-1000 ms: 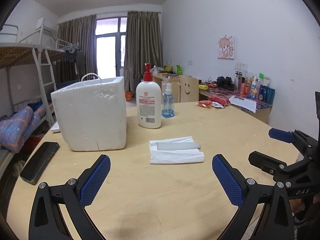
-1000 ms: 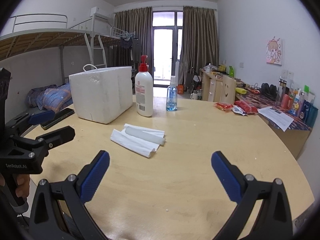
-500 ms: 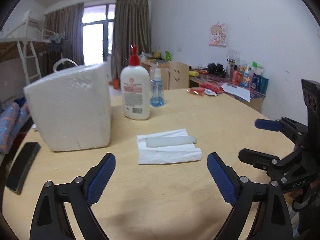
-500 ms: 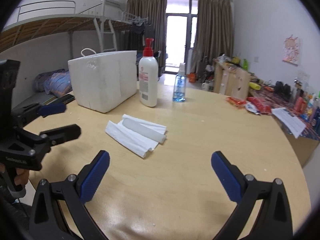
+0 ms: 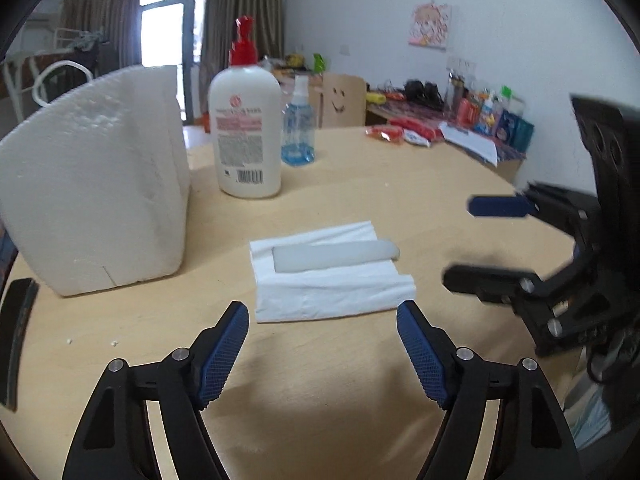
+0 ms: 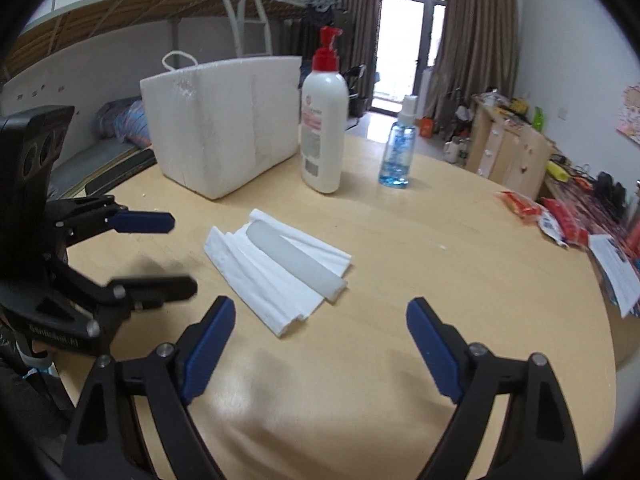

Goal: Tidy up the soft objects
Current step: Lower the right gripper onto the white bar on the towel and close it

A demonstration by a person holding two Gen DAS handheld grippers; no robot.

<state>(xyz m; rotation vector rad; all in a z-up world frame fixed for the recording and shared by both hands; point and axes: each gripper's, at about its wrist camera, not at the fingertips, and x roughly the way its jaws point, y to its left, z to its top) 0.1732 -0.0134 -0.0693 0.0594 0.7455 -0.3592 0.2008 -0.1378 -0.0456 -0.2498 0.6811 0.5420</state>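
The round wooden table [image 5: 360,184] carries everything. Largest on it is a white foam box [image 5: 96,184], standing towards the table's far left edge. Just right of the box stands a white pump bottle [image 5: 246,136] with a red pump head and a pink label whose print is too small to read; a small blue spray bottle [image 5: 298,128] stands just beyond it.

Near the table's middle lies a folded white cloth [image 5: 332,276], flat, with a pale translucent strip [image 5: 334,254] resting on top of it. In the left wrist view the strip's long axis runs left to right, parallel to the cloth's near edge; in the right wrist view it runs slantwise, from far left to near right.

The left gripper [image 5: 322,354] hovers just short of the cloth's near edge, its jaws spread with nothing between them, having just been closing. The right gripper [image 6: 320,344] hangs near the cloth's right end, also spread and empty, its jaws likewise just narrowing. Its body bears white lettering, blurred past reading.
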